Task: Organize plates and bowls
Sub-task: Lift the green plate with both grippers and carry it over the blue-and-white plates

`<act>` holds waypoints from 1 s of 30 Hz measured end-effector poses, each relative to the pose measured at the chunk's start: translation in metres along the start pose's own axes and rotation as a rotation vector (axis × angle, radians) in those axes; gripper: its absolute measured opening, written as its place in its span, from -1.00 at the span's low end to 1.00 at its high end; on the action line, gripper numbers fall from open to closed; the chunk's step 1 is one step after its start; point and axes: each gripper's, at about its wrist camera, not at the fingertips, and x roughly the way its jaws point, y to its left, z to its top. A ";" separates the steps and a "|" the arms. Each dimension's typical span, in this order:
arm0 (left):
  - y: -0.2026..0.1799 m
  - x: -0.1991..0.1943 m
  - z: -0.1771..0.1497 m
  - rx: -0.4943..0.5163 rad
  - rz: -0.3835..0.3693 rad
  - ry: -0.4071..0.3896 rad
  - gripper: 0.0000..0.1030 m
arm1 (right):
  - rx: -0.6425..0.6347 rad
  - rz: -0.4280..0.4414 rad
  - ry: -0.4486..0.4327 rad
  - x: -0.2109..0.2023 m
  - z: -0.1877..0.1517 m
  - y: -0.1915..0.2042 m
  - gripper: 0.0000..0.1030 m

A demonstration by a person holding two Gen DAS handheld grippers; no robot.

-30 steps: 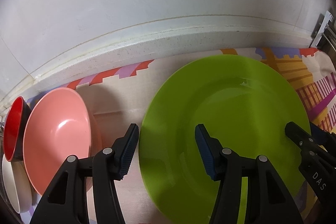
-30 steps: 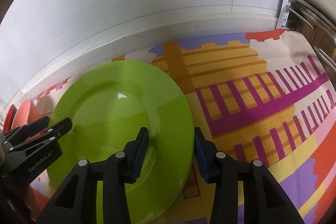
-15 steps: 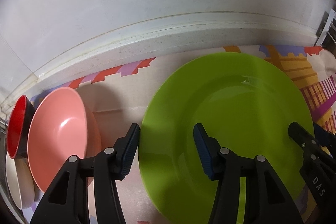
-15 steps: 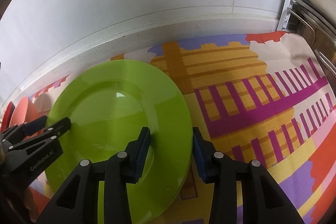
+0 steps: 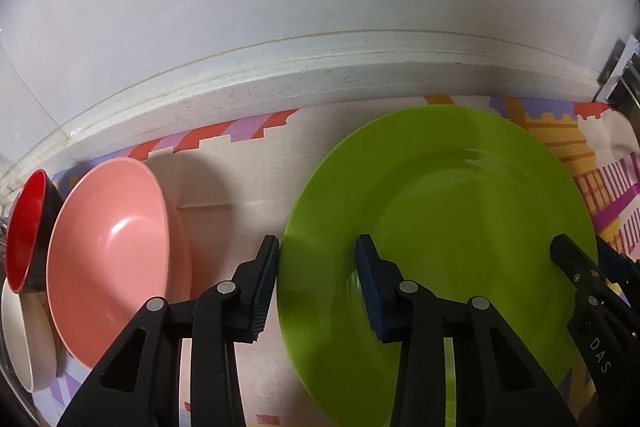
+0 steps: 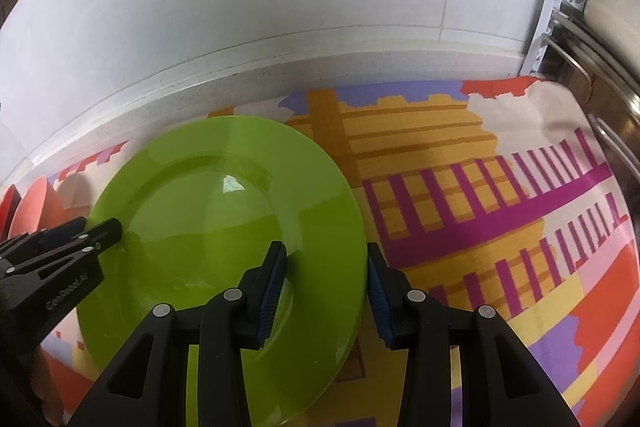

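A large green plate lies on a colourful patterned mat; it also shows in the right wrist view. My left gripper is open, its jaws straddling the plate's left rim. My right gripper is open, its jaws straddling the plate's right rim. A pink bowl sits left of the plate, with a red bowl and a white bowl beyond it.
A white wall and a raised ledge run along the back of the mat. A metal dish rack stands at the far right. The right part of the mat shows bare pattern.
Both grippers have shifted slightly; the plate sits a little further right in the left view. The jaws stay open around the plate's rims. The plate has not lifted.
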 end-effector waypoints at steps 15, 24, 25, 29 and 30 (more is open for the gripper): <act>0.014 -0.051 -0.025 -0.022 -0.062 -0.082 -0.30 | -0.007 -0.023 -0.059 -0.044 -0.011 0.003 -0.22; 0.041 -0.075 -0.032 -0.062 -0.069 -0.132 -0.30 | -0.013 -0.011 -0.098 -0.078 -0.021 0.026 -0.22; 0.043 -0.079 -0.034 -0.067 -0.069 -0.136 -0.30 | -0.013 -0.010 -0.102 -0.082 -0.023 0.029 -0.22; 0.055 -0.094 -0.047 -0.094 -0.074 -0.153 -0.30 | -0.018 -0.002 -0.113 -0.098 -0.030 0.039 -0.21; 0.057 -0.098 -0.048 -0.098 -0.076 -0.156 -0.30 | -0.022 -0.001 -0.116 -0.102 -0.031 0.041 -0.21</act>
